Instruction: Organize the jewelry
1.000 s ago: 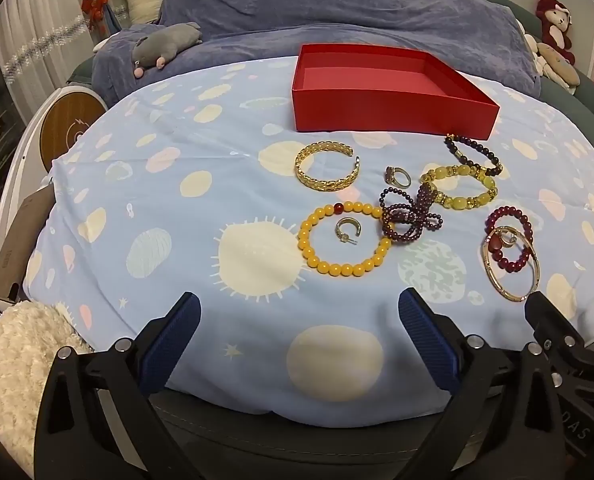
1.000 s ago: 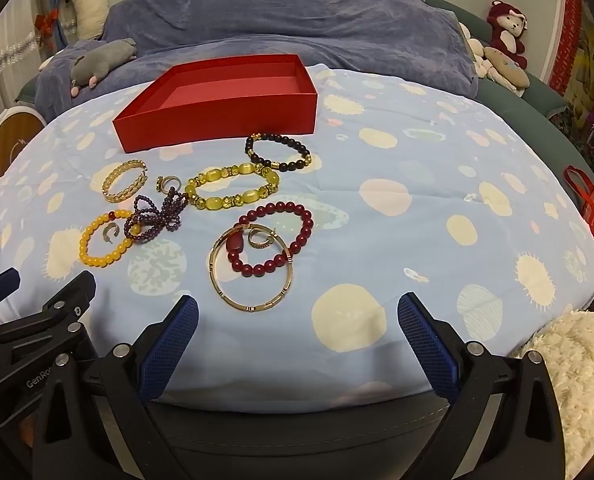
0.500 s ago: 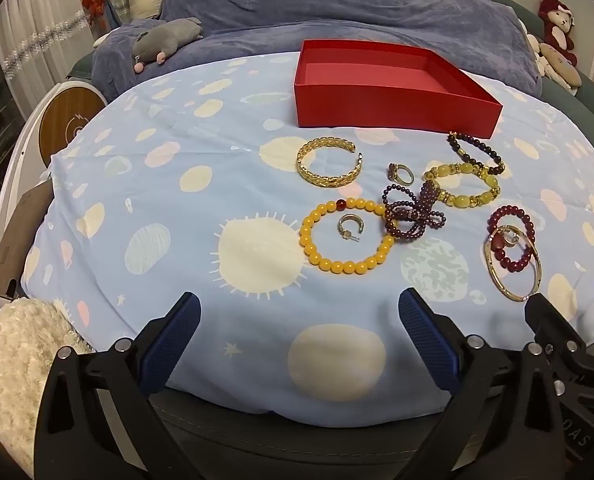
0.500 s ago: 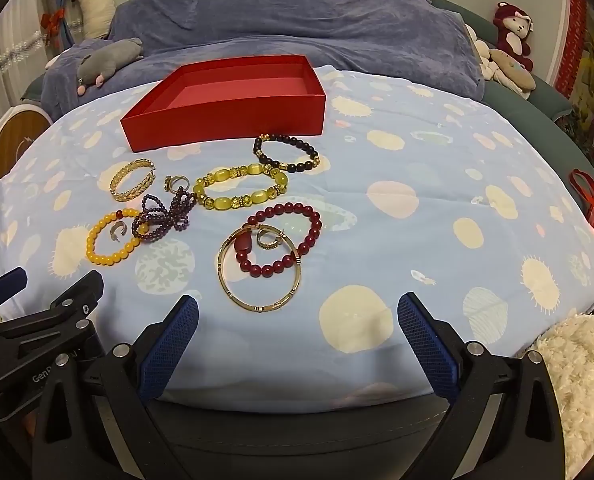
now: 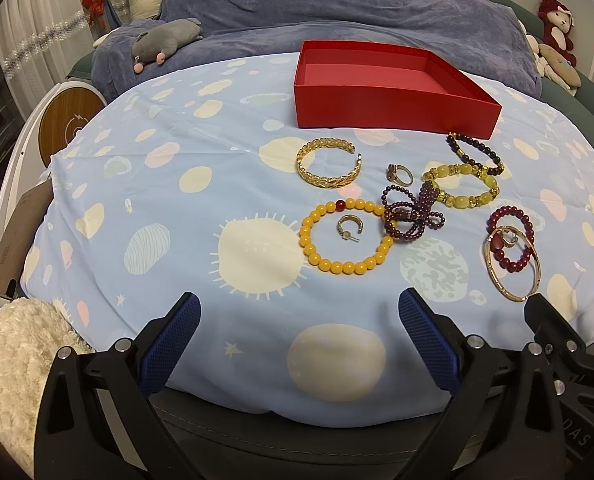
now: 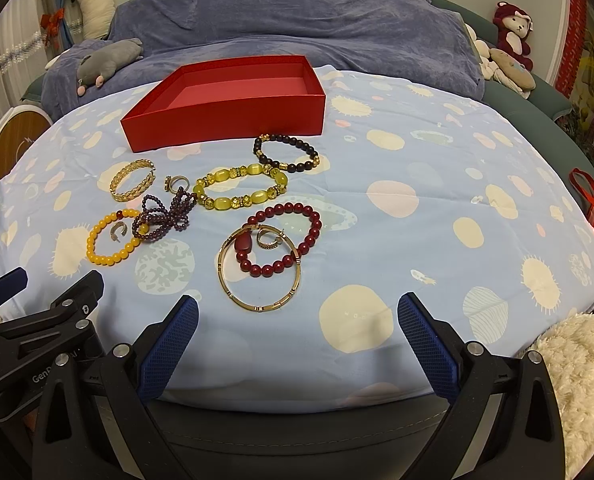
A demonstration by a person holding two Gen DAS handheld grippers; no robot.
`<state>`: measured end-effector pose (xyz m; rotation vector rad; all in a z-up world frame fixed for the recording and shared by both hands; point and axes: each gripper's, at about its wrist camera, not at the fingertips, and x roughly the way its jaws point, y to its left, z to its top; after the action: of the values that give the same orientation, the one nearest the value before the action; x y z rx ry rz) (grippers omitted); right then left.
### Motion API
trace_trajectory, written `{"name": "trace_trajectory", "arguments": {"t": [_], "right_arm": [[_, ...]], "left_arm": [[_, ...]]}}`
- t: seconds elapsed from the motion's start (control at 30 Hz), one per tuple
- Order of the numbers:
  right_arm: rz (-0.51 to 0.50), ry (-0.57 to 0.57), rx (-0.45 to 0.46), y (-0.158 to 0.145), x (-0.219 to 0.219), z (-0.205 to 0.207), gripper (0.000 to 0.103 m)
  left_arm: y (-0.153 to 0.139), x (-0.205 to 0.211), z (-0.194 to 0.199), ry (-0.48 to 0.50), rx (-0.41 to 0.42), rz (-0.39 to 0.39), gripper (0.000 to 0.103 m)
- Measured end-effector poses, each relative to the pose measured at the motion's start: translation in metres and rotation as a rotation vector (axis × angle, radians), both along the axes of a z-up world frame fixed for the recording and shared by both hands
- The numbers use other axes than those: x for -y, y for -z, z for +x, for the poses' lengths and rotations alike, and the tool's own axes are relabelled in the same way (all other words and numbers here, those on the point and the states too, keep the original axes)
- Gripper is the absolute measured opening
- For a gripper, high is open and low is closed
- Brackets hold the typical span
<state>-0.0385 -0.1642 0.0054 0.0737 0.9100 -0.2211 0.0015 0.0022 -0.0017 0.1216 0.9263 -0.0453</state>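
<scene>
An empty red box [image 5: 389,92] [image 6: 233,108] stands at the back of the blue patterned cloth. Before it lie a gold cuff [image 5: 329,164] [image 6: 133,181], an orange bead bracelet [image 5: 347,266] [image 6: 111,258] around a small earring [image 5: 349,228], a purple bead strand [image 5: 413,216] [image 6: 163,216], a ring [image 5: 399,174], a yellow bracelet [image 5: 463,184] [image 6: 241,186], a dark bracelet [image 6: 287,153], a red bracelet [image 6: 285,240] and a thin gold bangle [image 6: 259,268] [image 5: 513,264]. My left gripper [image 5: 299,344] and right gripper [image 6: 297,346] hover open at the near edge, holding nothing.
A blue-grey blanket [image 6: 297,20] is heaped behind the box, with a grey plush toy [image 5: 165,42] on its left and a red plush monkey [image 6: 513,32] at the far right. A fluffy white fabric [image 6: 577,380] lies by the near right edge.
Both views have shifted slightly: the box and jewelry sit a little lower and nearer in frame. Nothing on the cloth has moved and both grippers stay open.
</scene>
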Motion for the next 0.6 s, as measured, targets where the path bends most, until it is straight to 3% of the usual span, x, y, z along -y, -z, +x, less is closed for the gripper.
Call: {"name": "trace_trajectory", "arguments": {"t": [0.6], "right_arm": [[0.002, 0.001, 0.001, 0.0000, -0.0003, -0.0006, 0.096]], "left_arm": [[-0.0026, -0.0001, -0.0019, -0.002, 0.015, 0.004, 0.095]]}}
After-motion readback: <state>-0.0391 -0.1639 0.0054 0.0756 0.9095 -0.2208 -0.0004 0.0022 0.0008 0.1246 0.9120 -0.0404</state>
